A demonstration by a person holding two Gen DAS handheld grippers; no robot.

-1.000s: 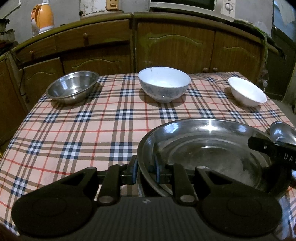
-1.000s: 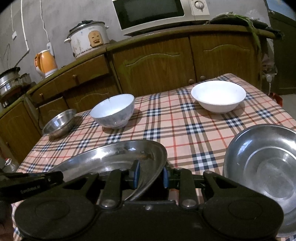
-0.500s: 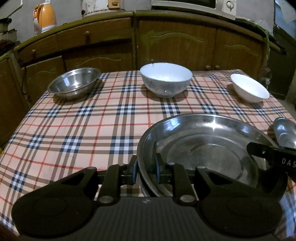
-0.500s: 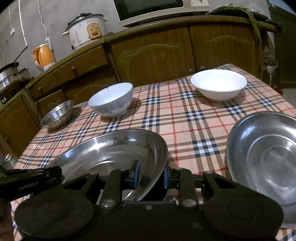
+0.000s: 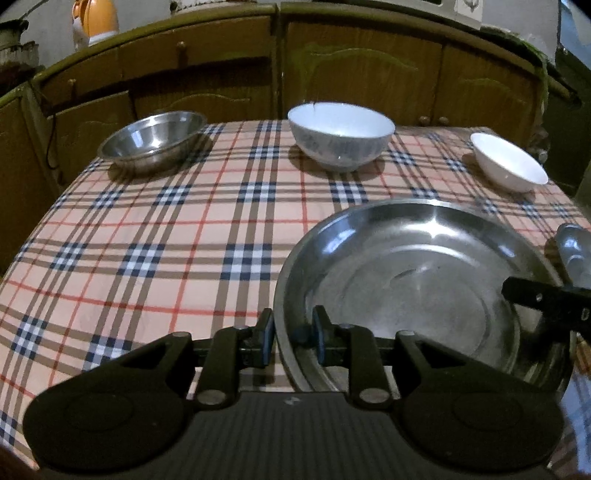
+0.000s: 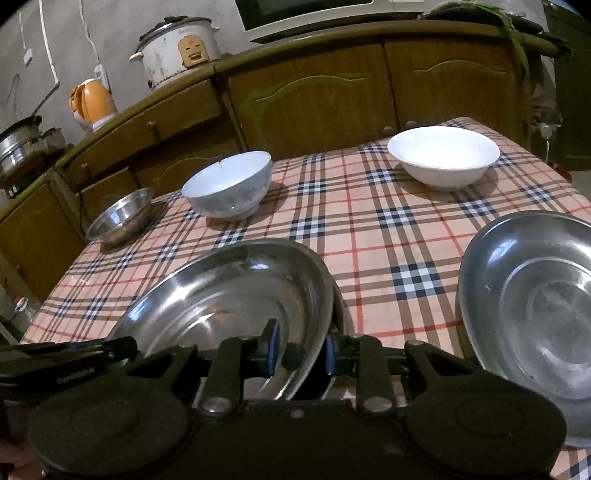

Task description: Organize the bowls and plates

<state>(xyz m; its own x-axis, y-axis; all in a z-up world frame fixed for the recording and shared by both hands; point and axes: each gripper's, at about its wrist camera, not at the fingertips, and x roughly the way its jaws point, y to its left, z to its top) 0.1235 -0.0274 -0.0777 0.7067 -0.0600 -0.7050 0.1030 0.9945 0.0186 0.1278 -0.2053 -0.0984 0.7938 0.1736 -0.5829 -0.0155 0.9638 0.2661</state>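
Both grippers on the steel plate (image 5: 417,280) at the desk's (image 5: 155,236) near edge. Left gripper (image 5: 291,334): fingers straddle the plate's left rim, jaws have just been opening, pads look barely off it. Right gripper (image 6: 301,349): fingers clamped on the right rim. Second steel plate (image 6: 535,306) sits just right.

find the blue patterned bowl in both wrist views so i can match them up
Left wrist: the blue patterned bowl stands upper centre, at the far edge of the checked tablecloth, between the small steel bowl and the white bowl.
Right wrist: the same bowl stands left of centre, again between the small steel bowl and the white bowl.
Shared landmark: the orange kettle on the counter.
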